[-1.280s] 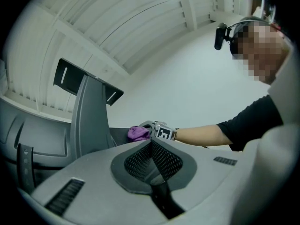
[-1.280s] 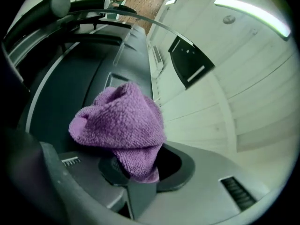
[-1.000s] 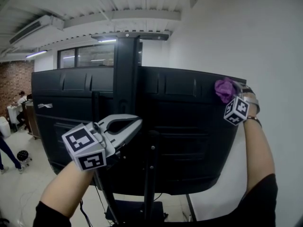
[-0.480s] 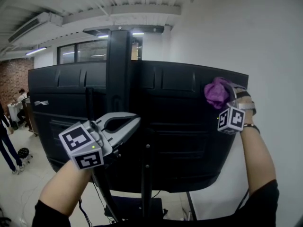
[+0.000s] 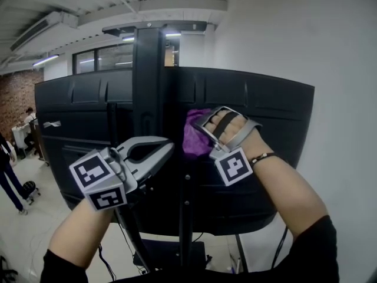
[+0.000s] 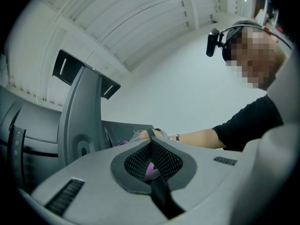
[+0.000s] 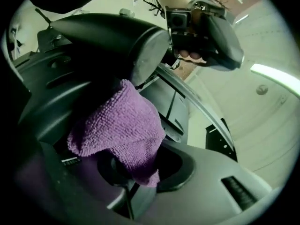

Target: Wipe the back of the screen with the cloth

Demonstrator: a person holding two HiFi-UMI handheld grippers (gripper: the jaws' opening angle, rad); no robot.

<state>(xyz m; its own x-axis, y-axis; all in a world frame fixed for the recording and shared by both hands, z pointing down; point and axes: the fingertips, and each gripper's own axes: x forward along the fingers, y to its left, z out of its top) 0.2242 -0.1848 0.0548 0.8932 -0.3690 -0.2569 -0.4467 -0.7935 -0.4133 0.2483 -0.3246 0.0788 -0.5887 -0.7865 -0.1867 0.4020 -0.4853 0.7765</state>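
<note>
The right gripper (image 5: 199, 122) is clenched on a purple cloth (image 5: 193, 139). Its own view shows the cloth bunched between the jaws and spilling out over them. The cloth is pressed against the black back of the screen (image 5: 268, 114), in the upper half of the panel and just right of the stand's upright post (image 5: 147, 87). The left gripper (image 5: 169, 148) has its jaws together with nothing in them. It hovers in front of the panel, below and to the left of the cloth, across the post from it.

The post stands close against the cloth's left side; whether they touch cannot be told. To the right, bare panel runs out to the screen's right edge, which stands near the white wall (image 5: 341, 69). Above the cloth a ribbed band of panel leads to the top edge. Below it, more bare panel reaches down to the curved bottom edge.

A second ago the cloth sat at the screen's upper right corner. Half a second ago it was a little inward and lower. It has now crossed most of the right half to the middle. The left gripper has hardly moved.
</note>
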